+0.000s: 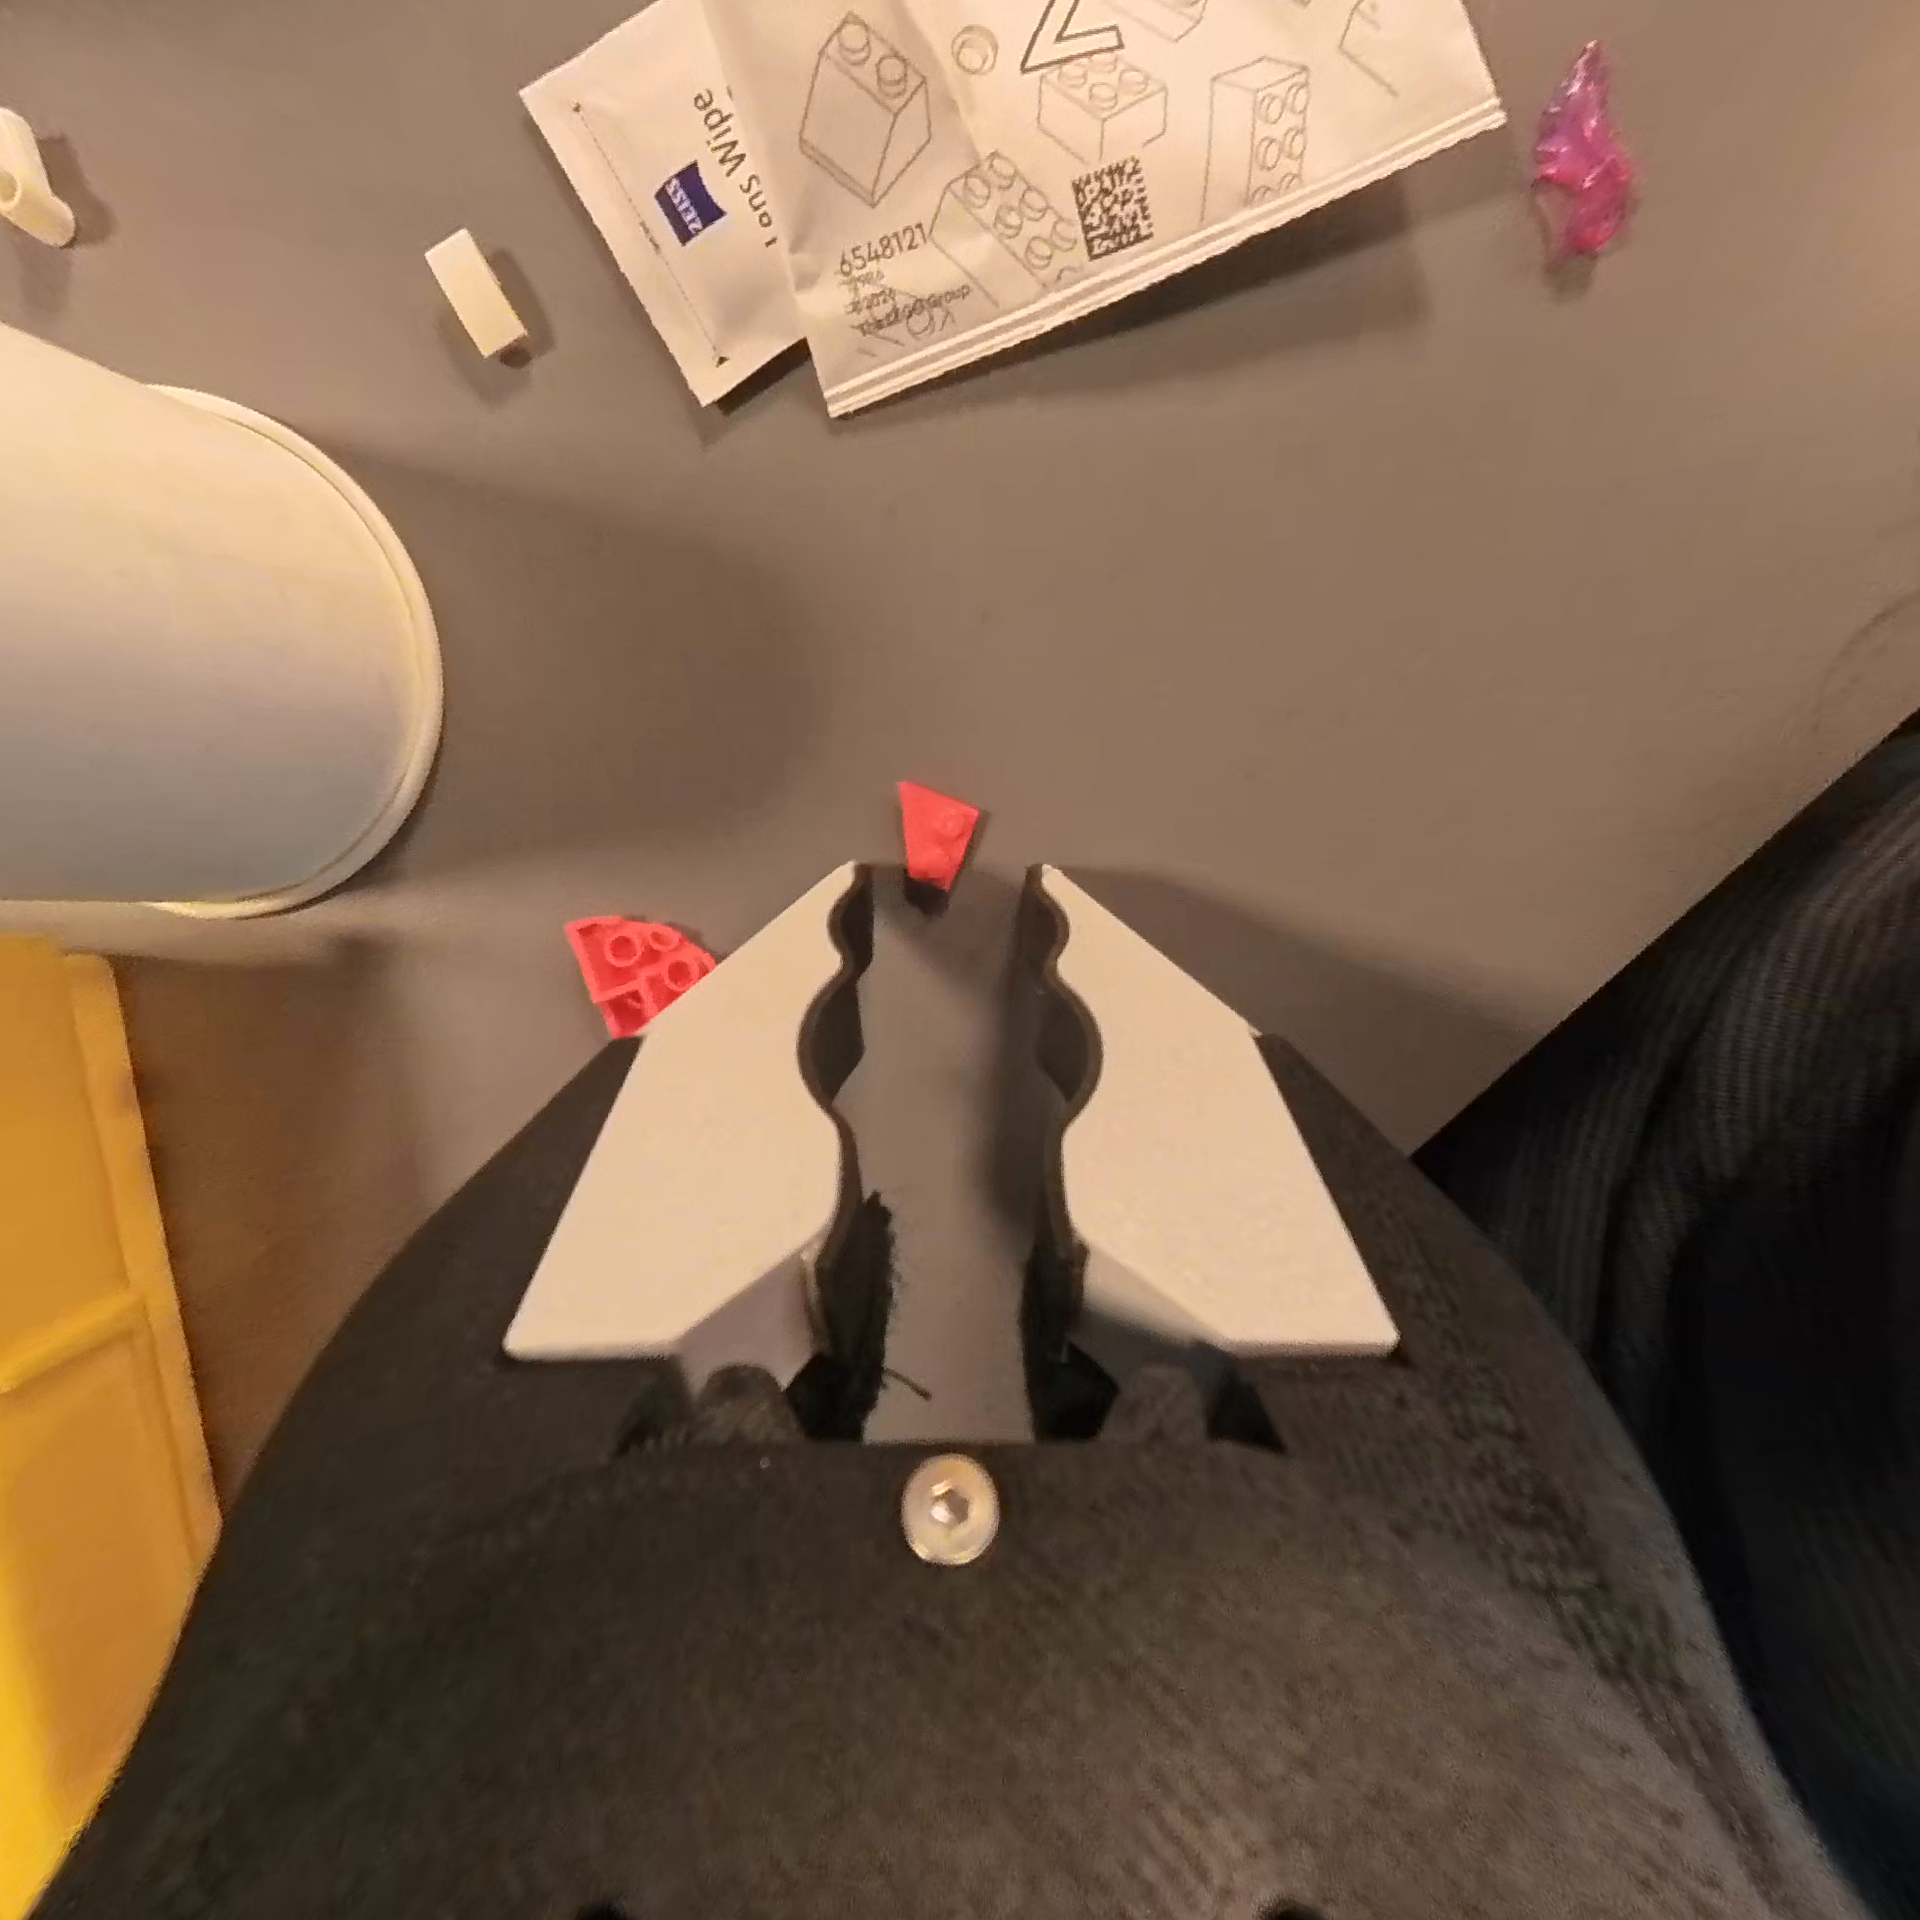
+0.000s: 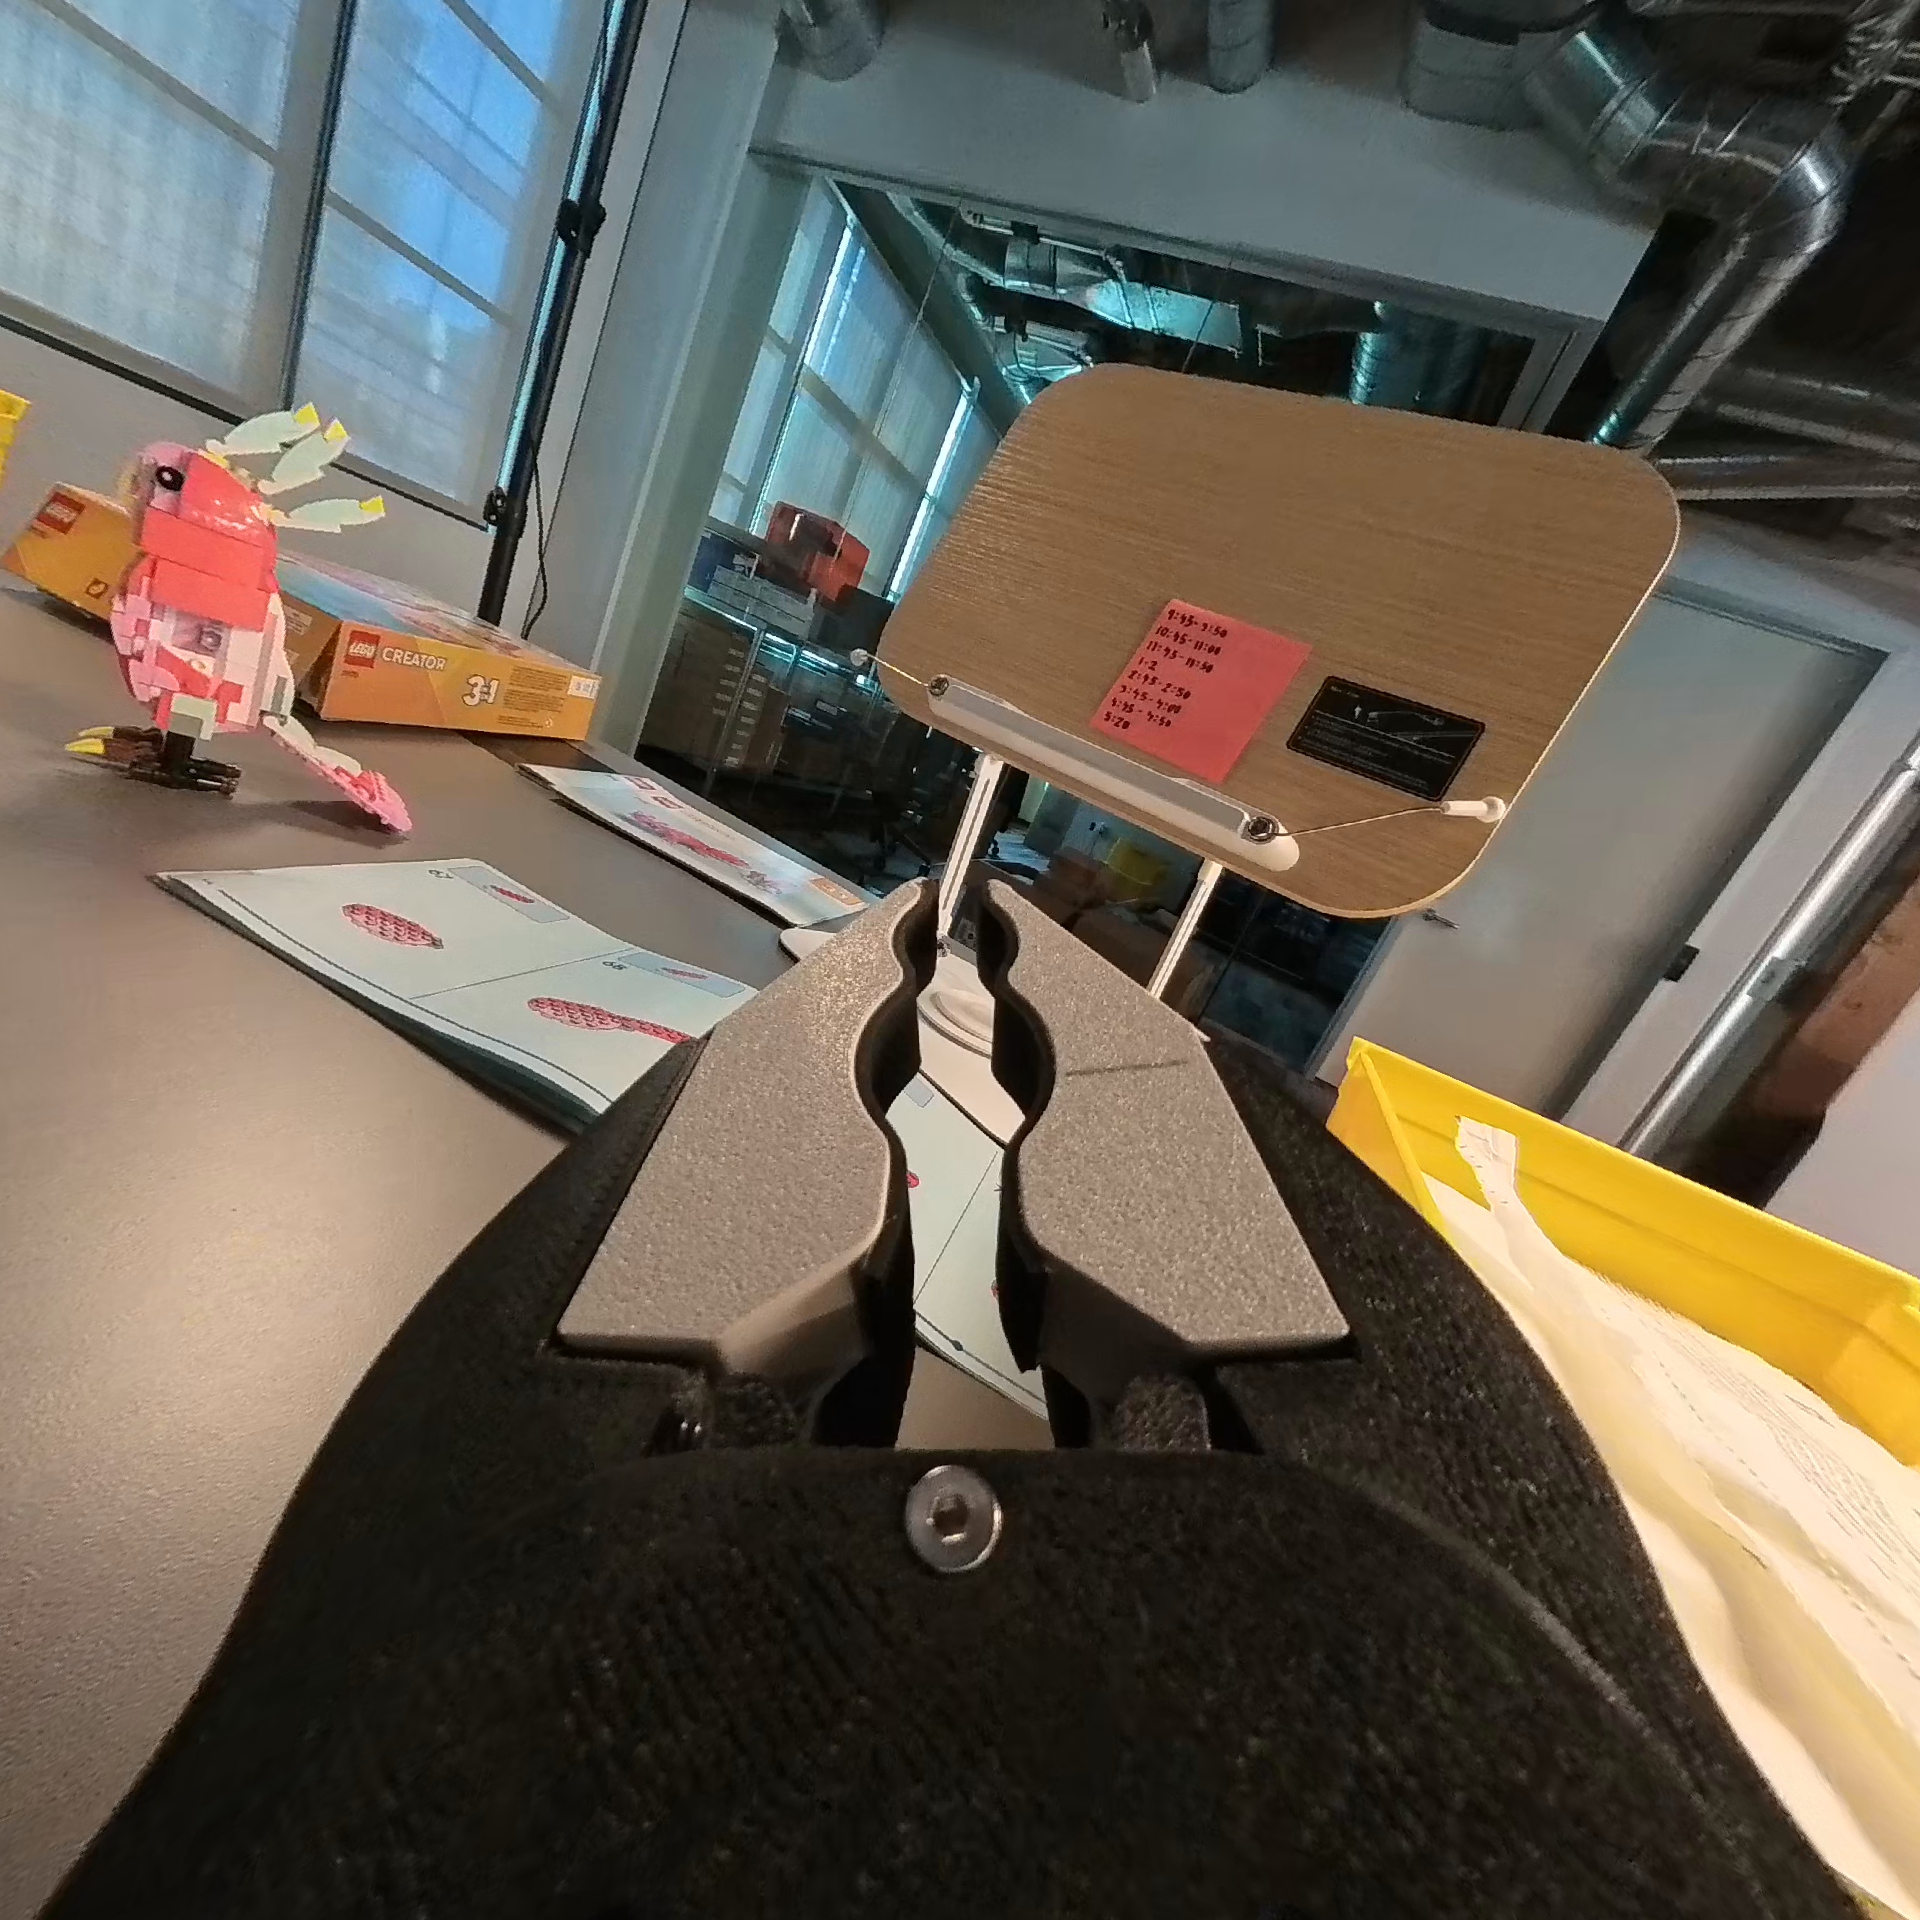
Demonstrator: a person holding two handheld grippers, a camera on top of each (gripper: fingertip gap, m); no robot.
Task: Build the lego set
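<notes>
The left gripper (image 1: 940, 878) hung low over the grey bench (image 1: 1299, 623) with its jaws partly apart and nothing between them. A small red wedge piece (image 1: 938, 834) lay on the bench at the centre of the frame, just beyond the fingertips and roughly in line with the gap, clear of both pale fingers (image 1: 727, 1091). A second red plate (image 1: 636, 968) with studs sat lower left of it, partly hidden behind the left finger. A white cup (image 1: 187, 644) filled the left edge, a yellow bin (image 1: 62, 1351) the lower left, and paper sachets (image 1: 1018, 187), a small white brick (image 1: 483, 281) and a pink translucent piece (image 1: 1584, 156) lay along the top.

The right gripper (image 2: 956, 894) pointed out across the room, its dark fingers (image 2: 790, 1143) nearly together and bare, with an open booklet (image 2: 436, 966) on the bench below them, a pink brick-built bird (image 2: 203, 613) at the left, a wooden stand (image 2: 1299, 623) ahead and a yellow bin (image 2: 1621, 1226) holding paper bags at the right
</notes>
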